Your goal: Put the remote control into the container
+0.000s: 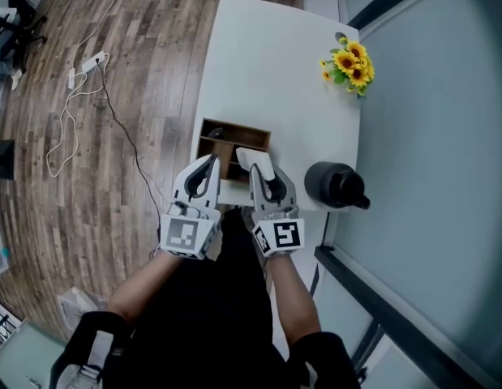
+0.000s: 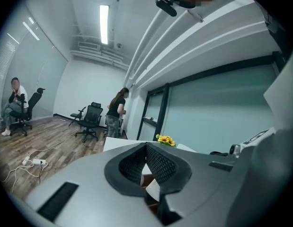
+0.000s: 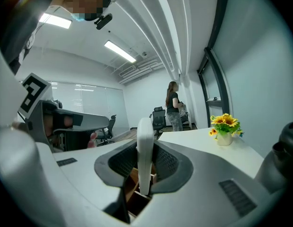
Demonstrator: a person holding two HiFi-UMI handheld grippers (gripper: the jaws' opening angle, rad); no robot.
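Observation:
A wooden container (image 1: 234, 140) with open compartments stands at the near edge of the white table (image 1: 267, 71). My right gripper (image 1: 265, 178) is shut on a white remote control (image 1: 255, 162), whose end sticks out over the container's near side. In the right gripper view the remote control (image 3: 145, 150) stands on edge between the pads, with the container (image 3: 134, 186) below it. My left gripper (image 1: 208, 164) hovers beside it at the container's near left corner. Its jaws meet at the tips with nothing between them. In the left gripper view, the left gripper (image 2: 146, 148) has the container (image 2: 147, 179) showing beneath.
A black jug (image 1: 336, 185) stands on the table right of the container. A pot of sunflowers (image 1: 348, 65) sits at the far right edge. A power strip with cable (image 1: 87, 63) lies on the wooden floor to the left. A person (image 3: 173, 105) and office chairs are far behind.

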